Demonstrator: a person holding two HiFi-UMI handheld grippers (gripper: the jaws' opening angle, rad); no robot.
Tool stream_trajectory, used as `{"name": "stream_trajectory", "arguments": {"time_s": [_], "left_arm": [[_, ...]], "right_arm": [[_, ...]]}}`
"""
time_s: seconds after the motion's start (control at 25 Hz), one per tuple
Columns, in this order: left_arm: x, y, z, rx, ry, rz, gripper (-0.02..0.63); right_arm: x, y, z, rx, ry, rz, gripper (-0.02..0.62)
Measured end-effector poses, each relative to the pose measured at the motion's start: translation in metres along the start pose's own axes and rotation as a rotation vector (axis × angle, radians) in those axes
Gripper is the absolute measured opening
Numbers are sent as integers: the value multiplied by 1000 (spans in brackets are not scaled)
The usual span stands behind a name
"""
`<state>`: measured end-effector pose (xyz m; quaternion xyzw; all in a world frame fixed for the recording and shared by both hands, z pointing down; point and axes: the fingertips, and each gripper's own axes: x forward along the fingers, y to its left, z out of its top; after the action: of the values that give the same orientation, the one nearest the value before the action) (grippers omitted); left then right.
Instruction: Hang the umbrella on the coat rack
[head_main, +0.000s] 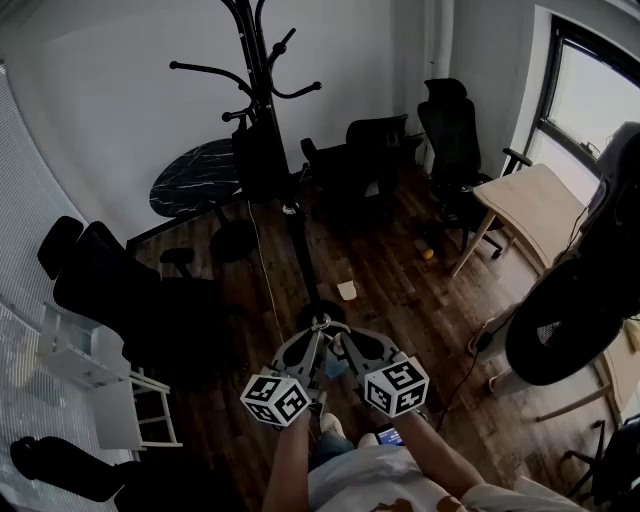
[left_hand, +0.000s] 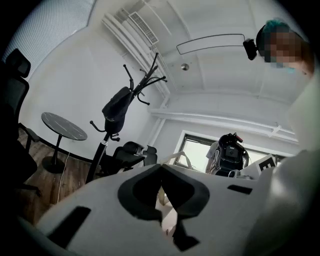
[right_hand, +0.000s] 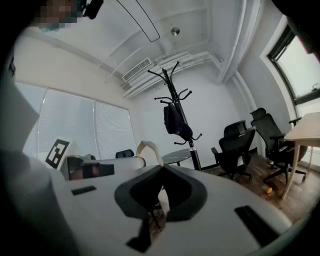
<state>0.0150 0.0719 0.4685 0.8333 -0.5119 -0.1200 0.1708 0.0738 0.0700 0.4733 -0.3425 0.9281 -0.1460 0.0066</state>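
My left gripper (left_hand: 161, 167) and right gripper (right_hand: 161, 167) both have their jaws pressed together with nothing between them. I hold the 2 side by side, low in front of me. The dark umbrella (head_main: 258, 158) hangs on the coat rack (head_main: 265, 70), well apart from both.

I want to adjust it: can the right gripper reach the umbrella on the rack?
Probably not from here: the right gripper is by the body, the umbrella across bare floor. Nothing blocks the way.
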Motion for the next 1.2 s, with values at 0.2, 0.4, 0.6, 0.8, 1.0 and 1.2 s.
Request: {"name": "stream_trajectory", "arguments": {"time_s": [0.2,0.4,0.6,0.8,1.0,1.2], "left_arm": [[3,1,0,4,1,-1,20],[4,3,-1,3,7,0,20],[7,4,-4,-3,12,-1,20],[9,2,-7,-9,17,1,20],[14,0,-4,-14,11,8,20],[31,13,-1,-21,28,11,20]], "right_arm": [[2,-5,0,3,0,0,14],[5,-5,-1,0,4,10,14],[7,-8,-4,-1,10,10,14],[4,-9,-4,4,14,17,14],[7,-13,0,12,8,32,15],[26,-24,3,13,18,31,15]]}}
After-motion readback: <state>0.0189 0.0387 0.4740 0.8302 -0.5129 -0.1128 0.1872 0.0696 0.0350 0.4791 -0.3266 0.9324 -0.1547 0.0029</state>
